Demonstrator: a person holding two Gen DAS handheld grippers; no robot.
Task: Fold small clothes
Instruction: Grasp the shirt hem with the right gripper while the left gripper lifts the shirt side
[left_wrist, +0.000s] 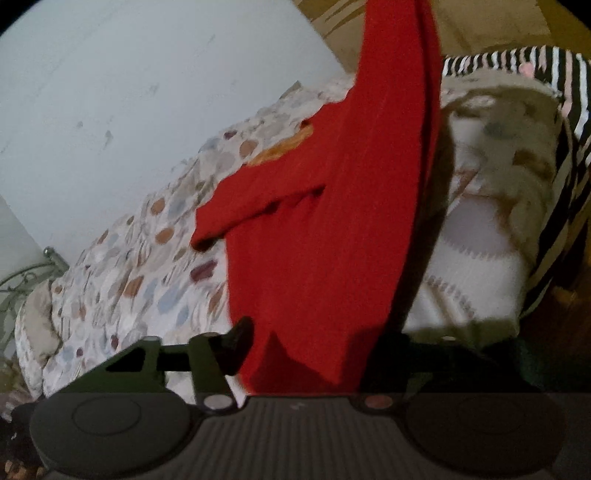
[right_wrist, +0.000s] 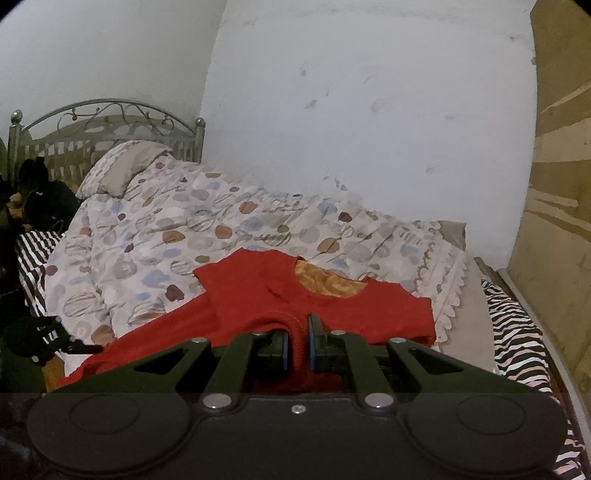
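A small red knit top (right_wrist: 332, 306) with a gold-lined neck opening lies spread on the patterned duvet (right_wrist: 184, 236). My right gripper (right_wrist: 297, 343) is shut on a ribbed red hem or cuff of the top, pinched between its blue pads. In the left wrist view the red top (left_wrist: 325, 221) drapes over my left gripper (left_wrist: 306, 354) and hides most of its fingers; only the left fingertip (left_wrist: 240, 332) shows beside the cloth. The left gripper also shows at the left edge of the right wrist view (right_wrist: 44, 336), at the end of the stretched red cloth.
The bed has a metal headboard (right_wrist: 107, 122), a pillow (right_wrist: 125, 170) and a black-and-white striped sheet (right_wrist: 517, 350). A white wall (right_wrist: 369, 110) runs behind the bed. A wooden panel (right_wrist: 561, 184) stands on the right. Dark items (right_wrist: 40, 199) sit at the far left.
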